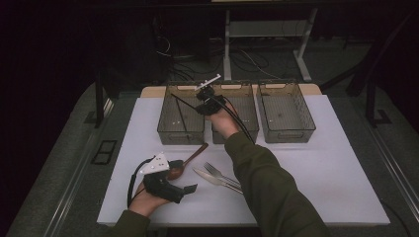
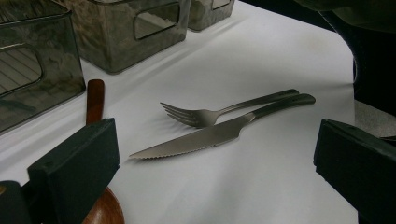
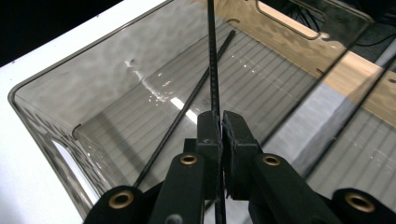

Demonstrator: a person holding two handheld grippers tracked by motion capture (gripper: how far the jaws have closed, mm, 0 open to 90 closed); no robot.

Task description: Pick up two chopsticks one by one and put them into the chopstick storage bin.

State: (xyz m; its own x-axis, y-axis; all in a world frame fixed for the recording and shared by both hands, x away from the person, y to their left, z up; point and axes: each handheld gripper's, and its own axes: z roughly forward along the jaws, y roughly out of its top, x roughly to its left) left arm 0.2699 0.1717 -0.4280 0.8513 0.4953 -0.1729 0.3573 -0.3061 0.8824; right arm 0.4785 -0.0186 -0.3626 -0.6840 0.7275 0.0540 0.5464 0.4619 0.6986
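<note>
Smoky clear-plastic bins (image 1: 181,129) line the table's (image 1: 316,177) far side, prob for sorting. Right gripper (image 3: 220,133), jaws pinching a black chopstick (image 3: 213,60), hangs over the left bin w/ another chopstick (image 3: 187,107) inside. Left gripper (image 1: 170,183), jaws spread, empty, sits by wooden spoon (image 1: 184,164), knife (image 2: 210,136), fork (image 2: 219,112).

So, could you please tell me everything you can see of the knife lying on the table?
The knife is a one-piece table knife of dull grey metal, with a serrated edge near its pointed tip and a slim rounded handle. It lies flat on the white table, close alongside the fork, their handles nearly touching. Neither gripper holds it; it lies ahead of the left gripper, whose jaws stand open.
</note>
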